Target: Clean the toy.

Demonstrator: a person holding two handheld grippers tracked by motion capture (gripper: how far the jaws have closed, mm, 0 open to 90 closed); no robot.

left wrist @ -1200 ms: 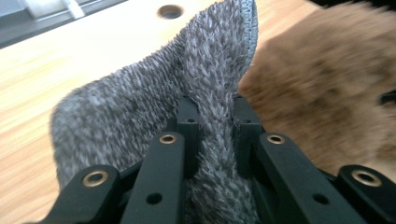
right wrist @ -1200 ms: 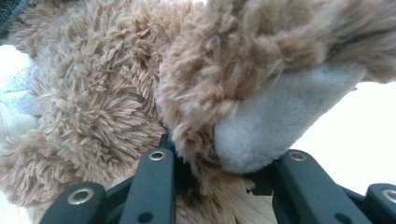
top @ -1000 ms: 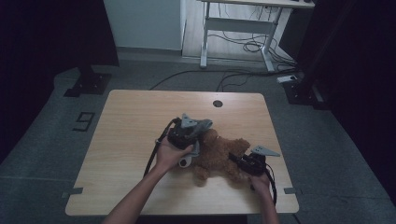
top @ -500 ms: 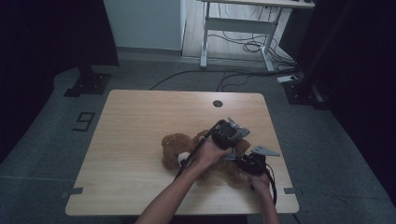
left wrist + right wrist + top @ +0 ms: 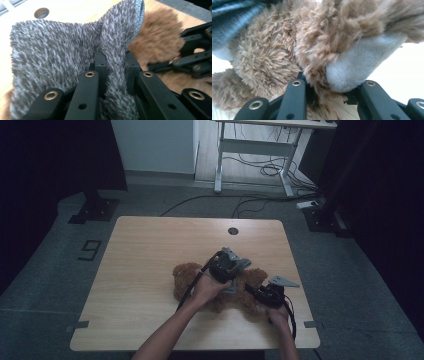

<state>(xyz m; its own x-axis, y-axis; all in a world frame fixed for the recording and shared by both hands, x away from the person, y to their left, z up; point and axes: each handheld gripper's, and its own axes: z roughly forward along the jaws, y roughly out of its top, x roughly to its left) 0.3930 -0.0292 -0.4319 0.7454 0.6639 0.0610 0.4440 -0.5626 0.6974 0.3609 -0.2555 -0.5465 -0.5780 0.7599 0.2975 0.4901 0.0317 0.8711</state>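
— Right, where do the tools stand?

— My left tool (image 5: 113, 62) is clenched on a fold of the grey fuzzy cloth (image 5: 57, 52), held over the brown teddy bear (image 5: 220, 287). My right tool (image 5: 328, 87) is clamped on one of the bear's paws (image 5: 352, 67), pinning it to the counter (image 5: 150, 255) near the front edge.

— What worries you?

— I reckon the pinch on that cloth is thin; a tug against the plush could pull it free. And if the right tool drags the paw, the bear may twist and bunch the cloth.
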